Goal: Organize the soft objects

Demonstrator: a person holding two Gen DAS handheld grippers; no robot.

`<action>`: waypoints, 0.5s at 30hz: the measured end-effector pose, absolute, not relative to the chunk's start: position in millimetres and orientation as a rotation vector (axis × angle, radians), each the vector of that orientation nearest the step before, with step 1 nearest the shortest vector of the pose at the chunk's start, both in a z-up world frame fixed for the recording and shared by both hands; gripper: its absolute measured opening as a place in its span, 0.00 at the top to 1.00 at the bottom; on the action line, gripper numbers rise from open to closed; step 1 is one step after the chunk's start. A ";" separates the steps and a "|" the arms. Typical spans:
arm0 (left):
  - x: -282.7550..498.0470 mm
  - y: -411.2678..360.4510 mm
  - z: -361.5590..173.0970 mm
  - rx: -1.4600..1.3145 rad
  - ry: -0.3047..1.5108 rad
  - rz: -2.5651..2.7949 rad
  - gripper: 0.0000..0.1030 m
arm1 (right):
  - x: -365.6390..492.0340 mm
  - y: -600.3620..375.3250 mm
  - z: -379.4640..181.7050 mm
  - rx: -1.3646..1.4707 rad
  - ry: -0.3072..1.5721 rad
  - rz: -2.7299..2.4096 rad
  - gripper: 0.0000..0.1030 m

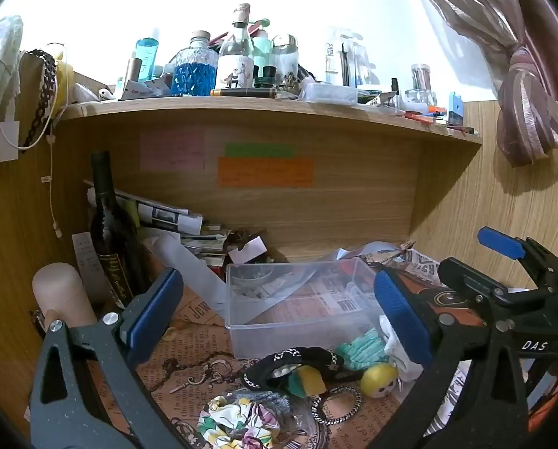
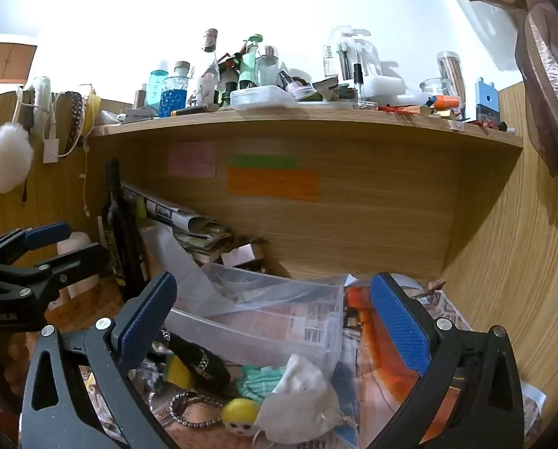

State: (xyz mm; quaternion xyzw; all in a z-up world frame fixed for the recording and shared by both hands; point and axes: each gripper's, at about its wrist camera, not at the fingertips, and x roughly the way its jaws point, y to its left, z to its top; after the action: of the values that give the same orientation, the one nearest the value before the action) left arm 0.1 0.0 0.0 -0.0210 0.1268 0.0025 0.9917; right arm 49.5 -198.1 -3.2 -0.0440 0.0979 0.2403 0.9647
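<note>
A heap of soft things lies on the newspaper-covered desk in front of a clear plastic box (image 1: 286, 331) (image 2: 241, 333). In it are a floral scrunchie (image 1: 241, 424), a black chain-trimmed band (image 1: 297, 364) (image 2: 200, 363), a teal cloth (image 1: 361, 348) (image 2: 260, 379), a white pouch (image 2: 297, 400) (image 1: 402, 359), a yellow-headed doll (image 1: 378, 376) (image 2: 239, 417) and a yellow-green sponge (image 1: 307, 379) (image 2: 178, 368). My left gripper (image 1: 279, 318) (image 2: 65, 245) hovers open above the heap. My right gripper (image 2: 273, 323) (image 1: 481, 258) is open too, over the pouch. Neither holds anything.
A dark bottle (image 1: 106, 224), stacked papers (image 1: 174, 220) and a pink cylinder (image 1: 60, 292) stand at the back left. The shelf (image 1: 264, 106) above is crowded with bottles. Metal bracelets (image 1: 335, 406) and a chain lie among the heap. A curtain (image 1: 522, 119) hangs right.
</note>
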 end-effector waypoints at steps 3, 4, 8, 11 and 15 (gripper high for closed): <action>1.1 -0.4 0.1 -0.040 0.252 0.007 0.00 | 48.5 -198.4 -3.1 -0.083 0.200 0.489 0.00; 0.3 -0.3 0.0 -0.043 0.242 0.004 0.00 | 48.5 -198.6 -3.0 -0.080 0.200 0.490 0.00; 1.8 -2.2 0.3 -0.045 0.245 -0.002 0.00 | 42.3 -197.4 0.2 -0.088 0.195 0.484 0.00; 1.8 -3.6 0.7 -0.044 0.242 -0.001 0.00 | 44.1 -198.7 -0.2 -0.086 0.193 0.486 0.00; -1.0 -8.2 0.6 -0.026 0.234 -0.006 0.00 | 46.2 -199.2 -1.5 -0.084 0.192 0.486 0.00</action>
State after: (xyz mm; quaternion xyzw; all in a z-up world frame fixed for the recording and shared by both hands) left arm -1.0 -8.2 0.6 -0.0127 0.1168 -0.0030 0.9931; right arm 46.2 -199.2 -1.5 -0.0417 0.0949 0.2404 0.9651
